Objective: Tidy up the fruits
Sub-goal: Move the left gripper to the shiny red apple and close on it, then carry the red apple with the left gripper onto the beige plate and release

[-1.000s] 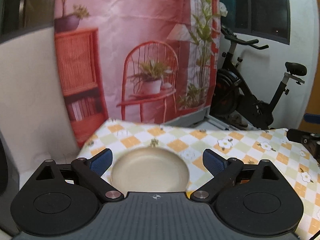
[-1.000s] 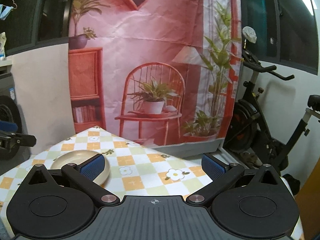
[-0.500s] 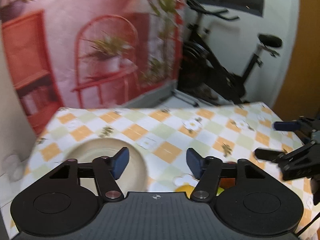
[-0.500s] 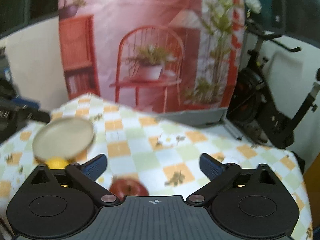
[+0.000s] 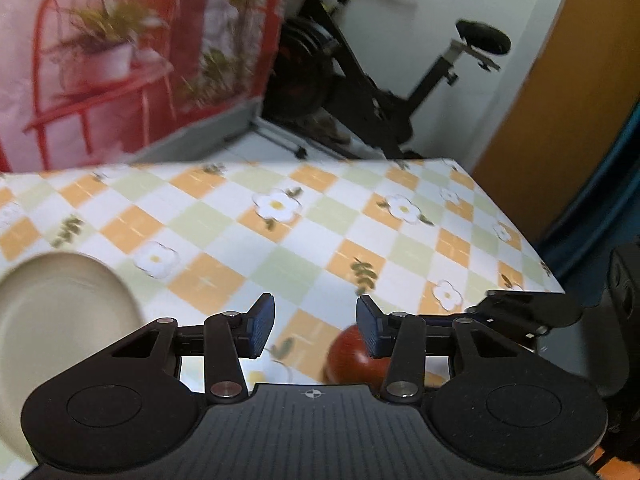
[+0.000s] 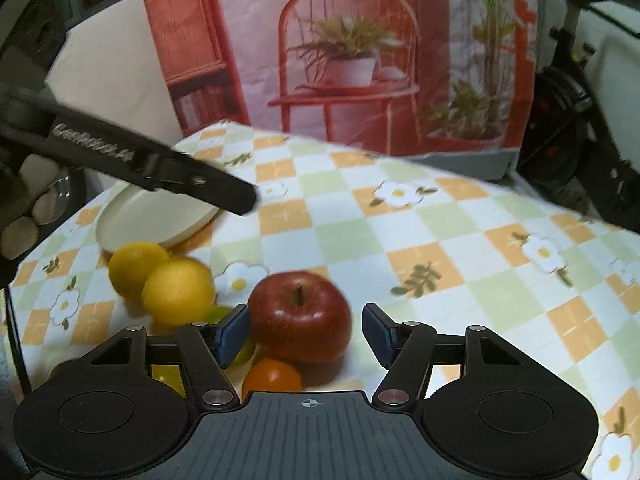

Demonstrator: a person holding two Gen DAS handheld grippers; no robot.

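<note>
The right tongs [image 6: 306, 330] point down at a table covered by a checked orange, green and white cloth with daisy prints [image 6: 400, 232]. Their blue-padded jaws are closing, with the round red apple [image 6: 300, 314] partly between them – its left side sits just beside the left pad, while the right pad stands apart from it. No pad presses on the fruit.

At about 6 o'clock from the apple, close against the tongs' body, lies a small orange tomato-like fruit [image 6: 272, 378]. At 9 to 10 o'clock from the apple are two yellow lemons [image 6: 178, 290], touching each other, with something yellow-green half hidden behind the left finger. Beyond the lemons, at 11 o'clock, sits a shallow cream round plate [image 6: 160, 220], and over its far edge reaches the black finger of the left tongs [image 6: 240, 200], crossing the view from 9 o'clock.

In the left wrist view the left tongs [image 5: 316, 330] are also closing, with only bare cloth between the pads. The apple shows at 5 o'clock, mostly hidden behind the right finger – outside the gap. The cream plate is at 8 o'clock, blurred. The right tongs enter at 3 o'clock.

Behind the table hang a pink printed backdrop showing a red chair and potted plants [image 6: 348, 52], and a black exercise bike [image 5: 380, 80] stands at 1 o'clock.
</note>
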